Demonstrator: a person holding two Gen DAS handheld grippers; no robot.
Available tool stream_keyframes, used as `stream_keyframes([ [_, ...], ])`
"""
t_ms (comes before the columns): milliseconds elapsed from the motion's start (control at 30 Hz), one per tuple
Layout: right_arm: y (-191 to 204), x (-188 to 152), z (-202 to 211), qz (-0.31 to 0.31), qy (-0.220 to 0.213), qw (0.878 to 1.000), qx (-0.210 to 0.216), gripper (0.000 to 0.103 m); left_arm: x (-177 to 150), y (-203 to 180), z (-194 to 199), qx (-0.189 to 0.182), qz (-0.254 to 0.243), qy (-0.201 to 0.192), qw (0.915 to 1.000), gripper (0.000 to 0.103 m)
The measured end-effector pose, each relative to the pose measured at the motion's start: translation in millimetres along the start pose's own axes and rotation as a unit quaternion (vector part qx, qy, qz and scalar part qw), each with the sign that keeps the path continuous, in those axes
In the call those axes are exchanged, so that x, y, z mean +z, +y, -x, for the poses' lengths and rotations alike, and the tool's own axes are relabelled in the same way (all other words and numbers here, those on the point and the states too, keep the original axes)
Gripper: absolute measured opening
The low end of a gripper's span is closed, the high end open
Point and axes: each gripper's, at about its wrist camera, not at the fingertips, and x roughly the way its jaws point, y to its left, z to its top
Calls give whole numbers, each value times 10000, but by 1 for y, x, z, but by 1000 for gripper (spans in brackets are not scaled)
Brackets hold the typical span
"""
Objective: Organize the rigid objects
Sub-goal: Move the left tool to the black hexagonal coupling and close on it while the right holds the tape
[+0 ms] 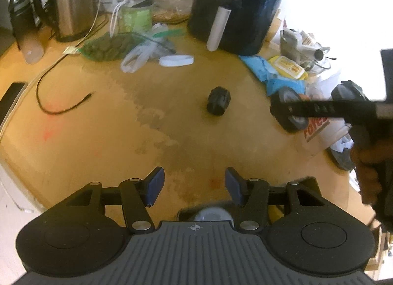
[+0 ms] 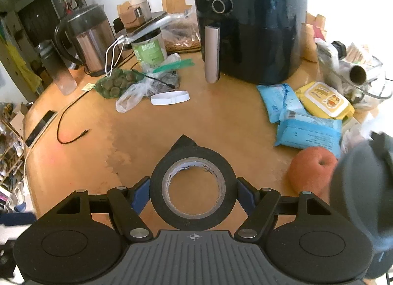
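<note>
Gripping black tape roll (image 2: 193, 184), right gripper (image 2: 194, 196) above table (image 2: 221, 123).

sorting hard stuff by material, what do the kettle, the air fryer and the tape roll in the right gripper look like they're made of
Kettle: brushed metal body, likely steel, by its streaky sheen; handle and lid look like black plastic.
Air fryer: glossy black plastic shell that mirrors the window light; its handle looks matte silver, metal or coated plastic.
Tape roll, clamped in the right hand-held gripper: matte black tape on a pale, probably cardboard core.
</note>
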Motion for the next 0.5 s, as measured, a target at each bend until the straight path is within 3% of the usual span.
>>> stream_keyframes([
  [233, -12, -22, 17, -311, 54, 9995, -46, 75, 20, -10, -15, 41, -318, -81, 9995, 55],
  [300, -15, -28, 23, -414, 46, 9991, -59, 75, 24, -12, -20, -13, -388, -65, 9992, 67],
  [500, -26, -43, 38, -719, 9, 9973, -139, 75, 37, -22, -37, -123, -681, -129, 9975, 69],
])
